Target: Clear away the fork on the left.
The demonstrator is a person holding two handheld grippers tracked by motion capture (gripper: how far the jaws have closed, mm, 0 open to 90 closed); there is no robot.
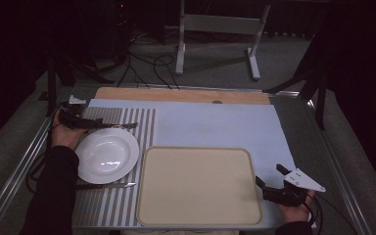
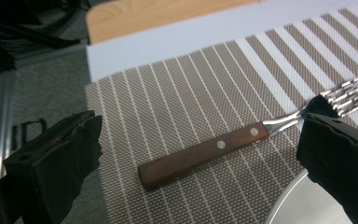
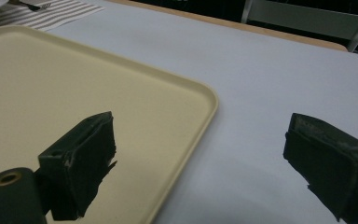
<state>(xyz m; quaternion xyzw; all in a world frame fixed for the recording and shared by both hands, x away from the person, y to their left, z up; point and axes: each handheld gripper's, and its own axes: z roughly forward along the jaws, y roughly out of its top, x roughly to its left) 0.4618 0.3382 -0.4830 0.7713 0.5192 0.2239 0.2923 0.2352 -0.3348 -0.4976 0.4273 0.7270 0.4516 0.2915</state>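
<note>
The fork (image 2: 242,142) lies flat on the striped woven placemat (image 2: 177,93), directly between the wide-spread jaws of our left gripper (image 2: 200,154); neither jaw touches its handle, though the right-hand jaw overlaps the neck near the tines in the left gripper view. We see a brown wooden handle with two pale rivets, rounded at its butt end, and a shiny metal neck that runs into slim tines. The placemat has a fine mesh weave in brown and white stripes. Just below the right-hand jaw sits the smooth rim of a round white plate (image 1: 106,155).

Our right gripper (image 3: 205,158) is also spread open and holds nothing. One of its jaws hangs over the corner of a beige tray (image 3: 74,93), a matte rectangle with rounded corners and a raised lip; the other is over the plain pale blue table cover (image 3: 261,84). In the high view a knife (image 1: 108,185) lies on the placemat on the plate's near side.
</note>
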